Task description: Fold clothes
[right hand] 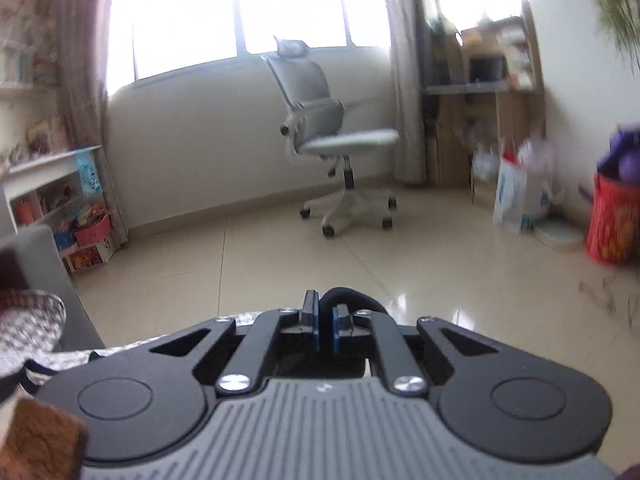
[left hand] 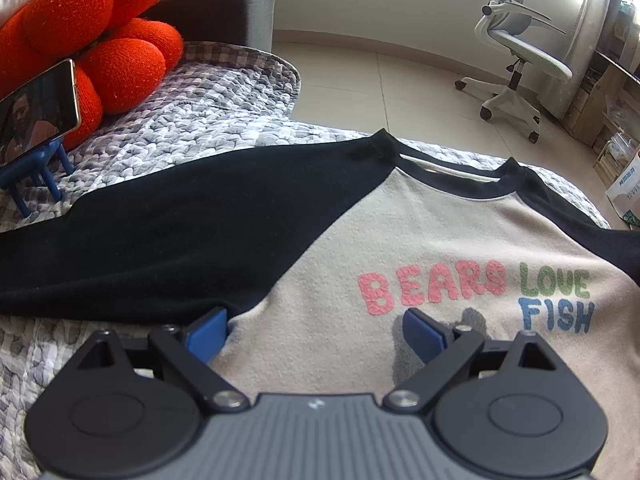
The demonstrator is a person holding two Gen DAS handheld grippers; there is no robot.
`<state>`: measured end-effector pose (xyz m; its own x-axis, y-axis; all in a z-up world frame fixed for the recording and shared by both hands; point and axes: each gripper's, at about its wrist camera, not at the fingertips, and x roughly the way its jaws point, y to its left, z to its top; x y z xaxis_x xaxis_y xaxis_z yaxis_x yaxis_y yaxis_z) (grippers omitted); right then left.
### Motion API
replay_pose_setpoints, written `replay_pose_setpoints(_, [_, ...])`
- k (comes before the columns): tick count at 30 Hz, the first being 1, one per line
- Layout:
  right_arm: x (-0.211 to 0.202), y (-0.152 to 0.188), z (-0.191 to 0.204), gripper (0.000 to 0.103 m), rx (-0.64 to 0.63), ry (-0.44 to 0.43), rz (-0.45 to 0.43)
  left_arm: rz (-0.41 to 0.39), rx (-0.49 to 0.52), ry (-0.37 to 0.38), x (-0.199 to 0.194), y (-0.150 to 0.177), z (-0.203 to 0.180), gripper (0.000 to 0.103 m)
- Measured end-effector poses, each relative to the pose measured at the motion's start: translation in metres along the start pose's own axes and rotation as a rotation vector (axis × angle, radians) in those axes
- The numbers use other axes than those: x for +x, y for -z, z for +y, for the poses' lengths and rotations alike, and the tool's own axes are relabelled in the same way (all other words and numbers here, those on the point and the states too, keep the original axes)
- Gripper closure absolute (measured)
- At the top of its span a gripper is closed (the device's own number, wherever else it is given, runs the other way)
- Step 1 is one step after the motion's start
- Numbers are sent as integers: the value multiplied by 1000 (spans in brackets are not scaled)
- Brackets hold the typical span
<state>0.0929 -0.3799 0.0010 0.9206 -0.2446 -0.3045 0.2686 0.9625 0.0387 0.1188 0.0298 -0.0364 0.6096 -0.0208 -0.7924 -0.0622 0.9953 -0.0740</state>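
A quilted grey-and-white bedspread (left hand: pixel 192 120) covers the bed, and spread flat on it lies the raglan shirt (left hand: pixel 320 320), cream body with black sleeves, lettered "BEARS LOVE FISH", its collar toward the far edge. Far left sits an orange plush cushion (left hand: pixel 100 32), a phone (left hand: pixel 38 112) propped against it. The left gripper (left hand: pixel 316 332) stands wide apart over the shirt's near part. The right gripper (right hand: pixel 325 322) is clamped on a fold of black sleeve fabric (right hand: pixel 352 298), lifted toward the office chair (right hand: pixel 332 140).

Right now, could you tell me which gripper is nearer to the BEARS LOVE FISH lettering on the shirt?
Left. The left gripper sits open on the shirt's cream front just below the lettering. The right gripper pinches black fabric, facing the room, lettering out of view.
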Motion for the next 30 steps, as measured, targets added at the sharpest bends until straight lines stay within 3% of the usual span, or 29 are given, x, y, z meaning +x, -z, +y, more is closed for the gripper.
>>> replay_pose_setpoints(4, [-10, 8, 23, 93, -217, -13, -107, 1, -7, 0, 0, -1, 1, 9])
replay_pose_setpoints(8, [-15, 7, 14, 93, -206, -45, -135, 1, 0, -3, 0, 0, 0, 9])
replay_pose_setpoints(11, [-27, -1, 10, 93, -176, -97, -209, 1, -3, -2, 0, 0, 0, 9])
replay_pose_setpoints(13, [-24, -6, 7, 89, -122, -154, -181, 1, 0, -4, 0, 0, -1, 9])
replay_pose_setpoints(15, [-8, -6, -4, 88, -13, -189, -53, 0, 5, -4, 0, 1, -1, 9])
replay_pose_setpoints(17, [5, -2, -16, 88, 62, -180, 44, 1, 6, -2, 0, 1, 0, 9])
replay_pose_setpoints(22, [17, 0, -56, 86, 365, -175, 146, 2, 4, -8, 1, 0, -2, 9])
replay_pose_setpoints(25, [22, 3, -70, 85, 464, -88, 165, 1, 13, -12, 1, 0, -3, 8])
replay_pose_setpoints(28, [8, -9, -41, 85, 218, 23, 43, 1, 13, -13, 2, 0, -3, 8])
replay_pose_setpoints(30, [-8, -9, -13, 85, -19, 105, -106, 1, 13, -14, 2, 0, -3, 8])
